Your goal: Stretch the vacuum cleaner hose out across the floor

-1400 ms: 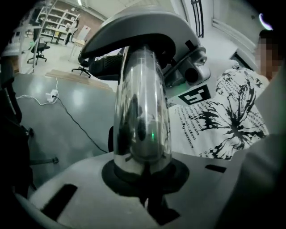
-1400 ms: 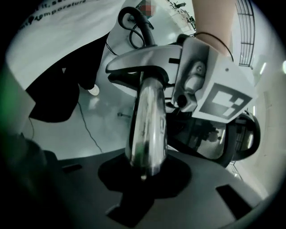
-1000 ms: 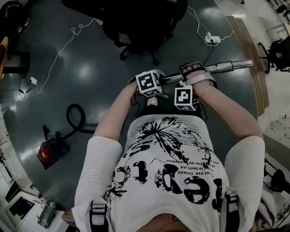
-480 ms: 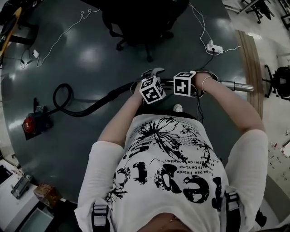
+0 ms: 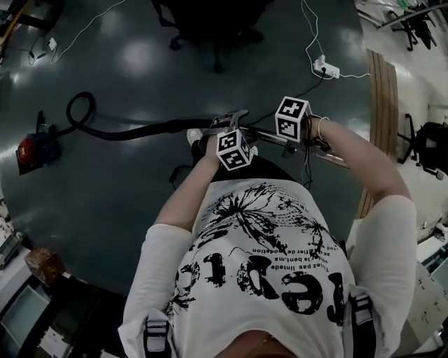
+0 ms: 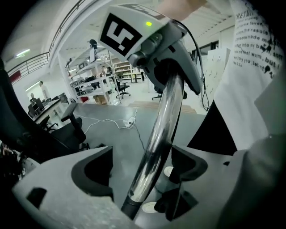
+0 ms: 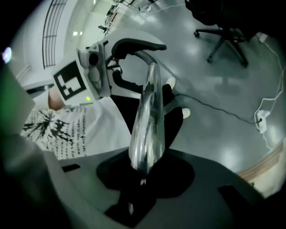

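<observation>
Since a second ago the hose [image 5: 140,130] has drawn out from a tight curl beside the vacuum cleaner [image 5: 33,150] into a long, nearly straight line across the dark floor [image 5: 126,56]. Only one loop remains at the machine's end, and the red cleaner now sits farther toward the head view's left edge. Both hands have swung round with the metal tube [image 6: 163,116], which now lies slanted in front of the person.

The left tongs [image 6: 142,172] stand apart with the chrome tube passing between them. It lies close against the right-hand pad and clear of the other.

The right tongs [image 7: 144,176] are closed round the tube farther along, their dark pads cupping it, and they have just been opening a little. Beyond them the tube runs up to the curved black handle [image 7: 134,43], where the hose joins.

An office chair [image 5: 210,21] stands at the top of the head view, well apart from the hose. A white power strip [image 5: 325,68] lies on the floor to its right.
</observation>
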Motion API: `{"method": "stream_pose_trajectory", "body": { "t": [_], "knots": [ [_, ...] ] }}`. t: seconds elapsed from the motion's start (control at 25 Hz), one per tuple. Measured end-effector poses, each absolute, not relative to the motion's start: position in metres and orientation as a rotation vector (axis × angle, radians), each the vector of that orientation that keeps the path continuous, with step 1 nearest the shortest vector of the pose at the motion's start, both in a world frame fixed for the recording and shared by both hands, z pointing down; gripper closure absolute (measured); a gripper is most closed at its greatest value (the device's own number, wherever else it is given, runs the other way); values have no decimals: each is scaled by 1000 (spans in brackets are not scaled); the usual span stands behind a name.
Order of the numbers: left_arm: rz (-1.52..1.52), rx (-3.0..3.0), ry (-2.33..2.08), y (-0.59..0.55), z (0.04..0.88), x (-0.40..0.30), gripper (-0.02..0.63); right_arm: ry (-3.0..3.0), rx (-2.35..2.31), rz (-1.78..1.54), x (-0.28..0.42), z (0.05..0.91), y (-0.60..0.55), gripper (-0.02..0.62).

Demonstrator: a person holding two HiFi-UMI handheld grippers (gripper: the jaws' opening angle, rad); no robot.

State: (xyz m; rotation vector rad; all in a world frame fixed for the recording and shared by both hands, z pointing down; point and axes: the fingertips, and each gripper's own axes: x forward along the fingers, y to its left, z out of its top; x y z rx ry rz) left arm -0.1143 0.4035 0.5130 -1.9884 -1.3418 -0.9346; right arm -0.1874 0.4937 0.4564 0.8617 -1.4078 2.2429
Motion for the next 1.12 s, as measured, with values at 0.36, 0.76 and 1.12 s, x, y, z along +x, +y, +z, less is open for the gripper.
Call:
{"method": "stream_pose_trajectory", "body": {
  "t": [0.36,0.76,1.12],
  "knots": [
    [-666,-1776,-1058,408,542,-110,499,-1523,840,2487,-207,428,478,483],
    [-805,-1582,-1279,426,547,-112,503,-1451,852,2015,-183,421,497,442],
    [-1177,-1477,-1721,473,508,-126,515,-876,691,600,-61,383,520,423]
  ]
}}
